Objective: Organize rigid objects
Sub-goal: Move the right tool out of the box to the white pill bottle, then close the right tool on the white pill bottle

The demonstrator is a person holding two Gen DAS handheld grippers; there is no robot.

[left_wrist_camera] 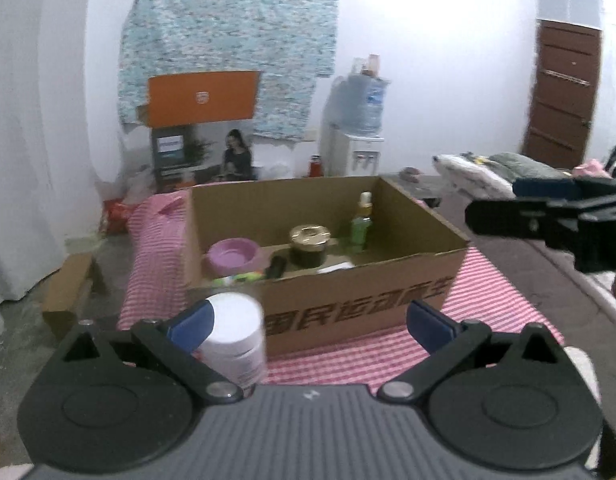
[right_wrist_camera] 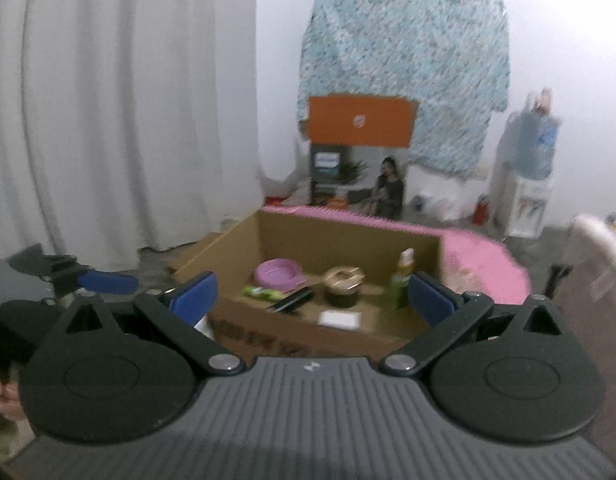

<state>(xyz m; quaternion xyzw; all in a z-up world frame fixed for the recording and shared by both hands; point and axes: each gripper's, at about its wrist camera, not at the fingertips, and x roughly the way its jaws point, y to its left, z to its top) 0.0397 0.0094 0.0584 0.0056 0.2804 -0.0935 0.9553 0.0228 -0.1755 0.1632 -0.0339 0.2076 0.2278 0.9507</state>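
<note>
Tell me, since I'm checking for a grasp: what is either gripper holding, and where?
Nothing. The left gripper has open jaws; the white bottle sits beside one, ungripped. The right gripper is open too.

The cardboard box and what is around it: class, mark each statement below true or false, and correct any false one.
1. A purple bowl lies inside the cardboard box. True.
2. The green spray bottle lies flat. False: it stands upright.
3. The white bottle is inside the box. False: it stands outside, in front of it, beside the left gripper.
4. The box sits on a pink checked cloth. True.
5. The left gripper is shut. False: its jaws are wide open.
</note>
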